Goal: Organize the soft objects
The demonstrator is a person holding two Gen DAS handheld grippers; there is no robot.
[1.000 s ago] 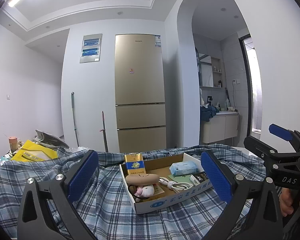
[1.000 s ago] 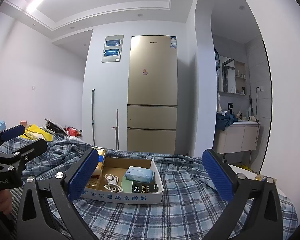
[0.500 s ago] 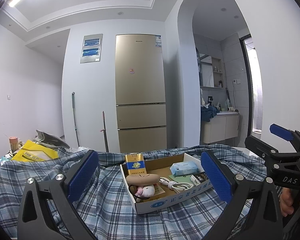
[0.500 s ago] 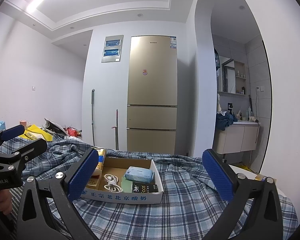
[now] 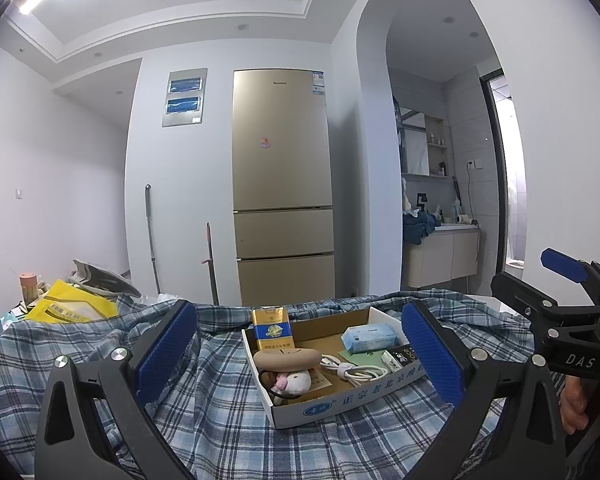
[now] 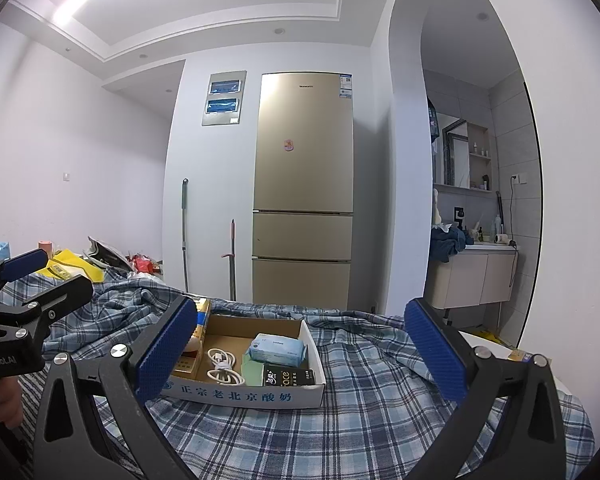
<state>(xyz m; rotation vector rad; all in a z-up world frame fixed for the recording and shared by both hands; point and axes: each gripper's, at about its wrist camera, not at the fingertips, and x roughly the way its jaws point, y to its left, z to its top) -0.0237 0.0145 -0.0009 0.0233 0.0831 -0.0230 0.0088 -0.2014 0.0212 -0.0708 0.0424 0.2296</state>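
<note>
- Left tool [image 5: 300, 344]: pads wide apart, nothing between them, hovering low over the plaid cloth and aimed at the box. No real change from a second ago, only a slight drift of the view.
- Right tool [image 6: 300, 344]: also spread wide and empty, held level, box sitting toward its left pad. Same pose as a second ago.
- Each tool shows in the other's view, at the frame edge, with a hand [image 5: 580, 400] on the grip.
- Cardboard box [image 5: 340, 400] sits on the plaid cloth [image 6: 380, 380], roughly mid-surface. What lies under the cloth I cannot tell.
- In the box: plush toy [image 5: 290, 380] at the near left corner under a brown pad-like piece [image 5: 286, 358], tissue pack [image 6: 276, 349] toward the back right, white cable [image 6: 220, 366] in the middle, yellow-blue carton [image 5: 272, 328] standing at the back left.
- Nothing has shifted in the box over the last second.
- Judgement: soft things already lie in the box, so this fits a pause before sorting them or a pull-back after placing; the frames don't settle which.
</note>
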